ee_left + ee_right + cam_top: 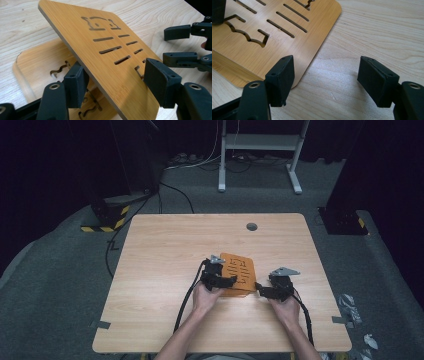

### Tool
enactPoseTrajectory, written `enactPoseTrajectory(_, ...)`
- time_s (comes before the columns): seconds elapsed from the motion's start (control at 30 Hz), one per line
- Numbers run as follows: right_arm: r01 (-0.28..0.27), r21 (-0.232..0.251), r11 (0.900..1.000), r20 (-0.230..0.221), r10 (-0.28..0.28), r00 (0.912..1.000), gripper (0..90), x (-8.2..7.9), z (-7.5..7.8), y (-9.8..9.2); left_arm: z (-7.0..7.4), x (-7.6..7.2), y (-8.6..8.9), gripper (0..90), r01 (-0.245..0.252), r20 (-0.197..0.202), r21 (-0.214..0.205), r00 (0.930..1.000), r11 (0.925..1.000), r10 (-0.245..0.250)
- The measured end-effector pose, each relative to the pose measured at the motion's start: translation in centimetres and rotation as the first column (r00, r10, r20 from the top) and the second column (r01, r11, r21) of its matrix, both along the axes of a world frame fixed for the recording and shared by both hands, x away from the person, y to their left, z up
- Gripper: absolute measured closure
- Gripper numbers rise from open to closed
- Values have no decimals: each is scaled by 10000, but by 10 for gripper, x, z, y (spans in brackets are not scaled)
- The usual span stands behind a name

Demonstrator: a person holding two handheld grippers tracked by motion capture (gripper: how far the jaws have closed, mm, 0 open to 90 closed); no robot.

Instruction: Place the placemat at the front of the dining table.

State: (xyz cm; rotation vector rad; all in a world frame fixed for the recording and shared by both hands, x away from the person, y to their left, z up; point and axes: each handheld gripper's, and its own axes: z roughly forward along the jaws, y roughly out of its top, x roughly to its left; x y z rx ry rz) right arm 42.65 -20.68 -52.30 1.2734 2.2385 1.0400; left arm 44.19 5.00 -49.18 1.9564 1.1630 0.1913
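Bamboo panel tilts between the spread left tongs (not clamped); right tongs gape just beside it.

Between the jaws of the left gripper stands the tilted upper board, its near edge raised and its far end sloping away and down; one jaw sits under the board's edge, the other over its slotted face. Beneath both, behind the lower jaw, the lower board lies flat on the bench. Beyond the upper jaw, well apart, the right gripper rests above the bench.

From the right gripper, bare bench lies between the jaws; the lower board's rounded corner sits just beside one jaw, outside the gap.
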Motion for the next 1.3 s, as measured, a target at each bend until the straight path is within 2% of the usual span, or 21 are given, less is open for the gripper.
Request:
enactPoseTrajectory(0.2,-68,-82,9999,-83,67,9999,302,0,1,0,7,0,-7,412,156,132,-4,9998,9999,-156)
enactPoseTrajectory(0.3,-93,-560,9984,-98,88,9999,306,-2,1,6,8,1,-10,437,291,134,-27,9995,9996,-291)
enactPoseTrajectory(0.33,-142,-758,9970,83,149,9999,316,-3,0,9,8,1,-12,441,313,137,37,9994,9995,-314)
enactPoseTrajectory(0.37,-260,-797,9965,-13,260,9997,316,-4,1,10,8,1,-13,450,308,129,90,9994,9995,-309)
enactPoseTrajectory(0.4,-137,-633,9979,-14,136,9999,312,-2,0,9,7,1,-14,466,296,95,111,9995,9995,-297)
enactPoseTrajectory(0.6,-162,-694,9975,15,163,9999,311,-2,0,9,11,2,-14,513,267,41,67,9996,9996,-267)
enactPoseTrajectory(0.7,-163,-688,9975,16,165,9999,311,-3,0,9,12,3,-16,509,199,16,245,9998,9995,-200)
enactPoseTrajectory(0.73,-159,-695,9975,18,161,9999,312,-3,0,9,13,3,-18,459,110,67,422,9999,9990,-113)
enactPoseTrajectory(0.77,-159,-695,9975,18,161,9999,312,-3,0,9,12,3,-19,459,118,62,487,9999,9987,-121)
enactPoseTrajectory(0.9,-260,-810,9964,10,262,9997,314,-3,1,9,12,3,-20,463,58,-20,547,10000,9985,-57)
enactPoseTrajectory(1.0,-299,-833,9961,38,304,9995,316,-3,1,8,14,3,-19,511,84,-54,438,10000,9990,-82)
enactPoseTrajectory(1.3,-292,-750,9968,-22,291,9996,331,-4,1,6,16,1,-21,548,192,30,38,9998,9998,-192)
